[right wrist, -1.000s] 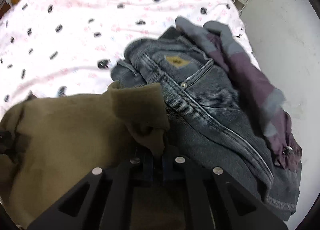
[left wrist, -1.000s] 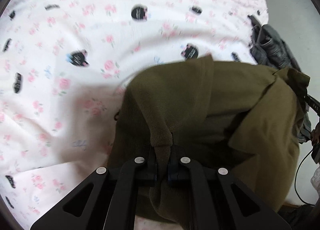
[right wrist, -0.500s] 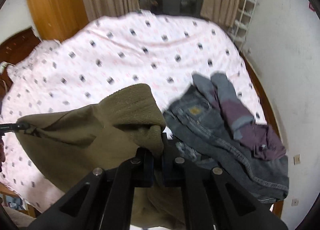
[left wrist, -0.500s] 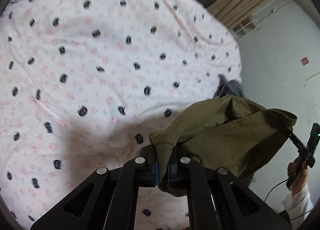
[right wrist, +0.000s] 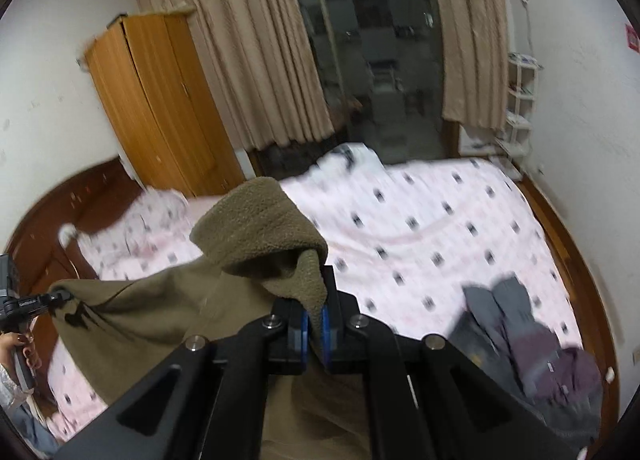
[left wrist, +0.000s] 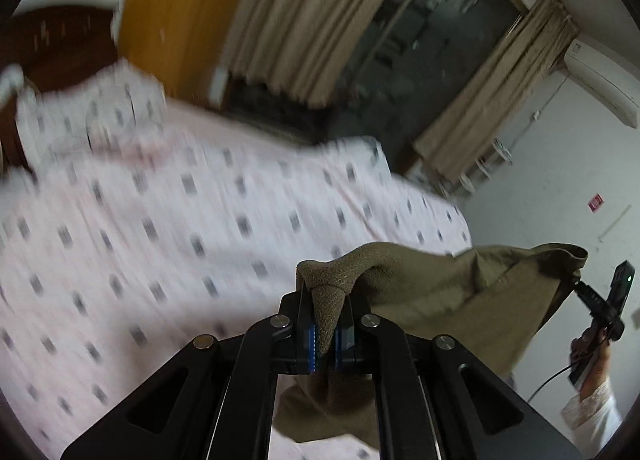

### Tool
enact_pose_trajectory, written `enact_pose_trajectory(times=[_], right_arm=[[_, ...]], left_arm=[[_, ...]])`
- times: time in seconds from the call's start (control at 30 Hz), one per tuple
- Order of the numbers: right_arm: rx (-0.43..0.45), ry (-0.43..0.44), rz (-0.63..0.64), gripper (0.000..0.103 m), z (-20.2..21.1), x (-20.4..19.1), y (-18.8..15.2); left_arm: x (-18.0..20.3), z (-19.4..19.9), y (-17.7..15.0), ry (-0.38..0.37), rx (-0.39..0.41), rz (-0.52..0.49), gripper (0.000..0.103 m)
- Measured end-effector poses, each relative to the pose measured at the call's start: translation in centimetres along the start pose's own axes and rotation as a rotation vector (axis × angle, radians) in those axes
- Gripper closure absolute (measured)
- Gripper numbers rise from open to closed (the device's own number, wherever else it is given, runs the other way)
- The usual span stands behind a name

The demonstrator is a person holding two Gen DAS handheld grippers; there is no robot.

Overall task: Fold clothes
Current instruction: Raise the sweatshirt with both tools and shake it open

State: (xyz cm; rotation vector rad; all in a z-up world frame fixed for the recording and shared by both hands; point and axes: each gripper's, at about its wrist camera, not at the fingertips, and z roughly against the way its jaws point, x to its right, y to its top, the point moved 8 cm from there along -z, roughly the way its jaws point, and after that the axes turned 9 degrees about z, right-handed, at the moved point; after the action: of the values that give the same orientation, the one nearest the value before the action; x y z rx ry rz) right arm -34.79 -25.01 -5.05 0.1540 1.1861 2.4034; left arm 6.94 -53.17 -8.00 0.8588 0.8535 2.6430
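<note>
1. Both views have swung up since a second ago: then they looked down on the sheet and the garment lay slumped on it, now the curtains and wardrobe fill the top of the frame and the olive fleece garment hangs lifted above the bed.
2. My left gripper is clamped tight on a pinched fold of fleece at lower centre.
3. My right gripper is likewise closed on another bunched edge, lower centre of its view.
4. I judge the two grips are held apart so the cloth stretches between them and hangs flat, ready to lay out.
5. Its nubbly pile shows on the folded-over parts; the spread panel looks smoother.
6. Jeans and a purple-grey top lie heaped at lower right, on the bed's edge.
</note>
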Motion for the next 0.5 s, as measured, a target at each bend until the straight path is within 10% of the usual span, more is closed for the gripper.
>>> enact_pose_trajectory(times=[0.27,0.5], right_arm=[[0.156,0.103,-0.021,0.098,-1.9,-7.1,15.6],[0.257,0.205,0.087,0.098,2.5,-13.5,19.6]], left_arm=[[1.6,11.8,14.5,0.046,0.347,-0.052,0.099],[-1.5,19.2,12.4,0.071,0.422,-0.087,0.099]])
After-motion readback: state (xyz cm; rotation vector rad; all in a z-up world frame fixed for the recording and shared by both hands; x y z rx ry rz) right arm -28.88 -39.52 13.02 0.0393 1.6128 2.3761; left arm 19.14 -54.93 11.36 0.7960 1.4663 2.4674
